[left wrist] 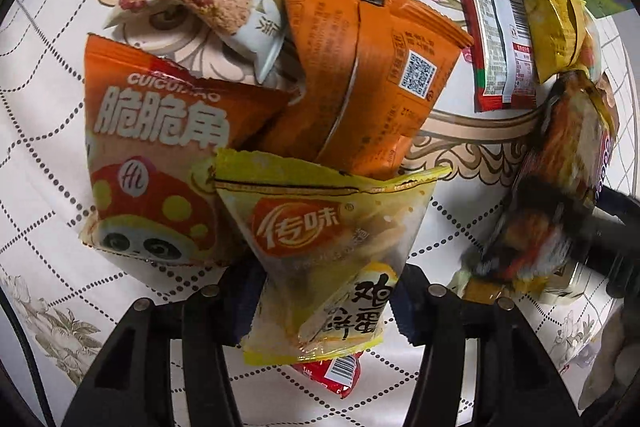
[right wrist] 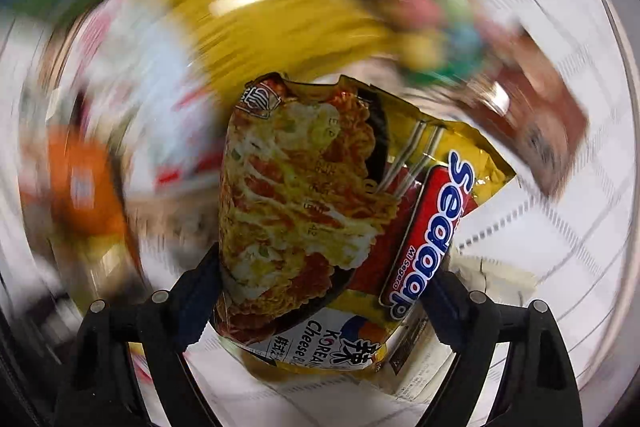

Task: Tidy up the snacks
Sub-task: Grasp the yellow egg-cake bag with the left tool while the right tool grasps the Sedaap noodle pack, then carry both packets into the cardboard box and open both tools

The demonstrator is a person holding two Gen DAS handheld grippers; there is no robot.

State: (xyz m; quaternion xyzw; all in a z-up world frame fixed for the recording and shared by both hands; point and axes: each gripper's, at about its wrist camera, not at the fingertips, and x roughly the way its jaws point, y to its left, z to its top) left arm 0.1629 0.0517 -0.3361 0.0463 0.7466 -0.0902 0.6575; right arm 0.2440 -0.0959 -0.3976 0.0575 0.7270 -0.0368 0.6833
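Left wrist: left hand-held gripper (left wrist: 324, 303) grips one yellow packet (left wrist: 320, 247); two orange packets (left wrist: 160, 155); right hand-held gripper (right wrist: 324, 303) grips one noodle pack (right wrist: 320, 207).

The yellow snack packet (left wrist: 320, 247) is glossy, part-clear plastic film, and the orange packets (left wrist: 372, 75) are shiny foil-like wrap, creased. The noodle pack (right wrist: 320, 219) is glossy crinkled plastic; the tablecloth (left wrist: 52, 131) looks smooth and printed.
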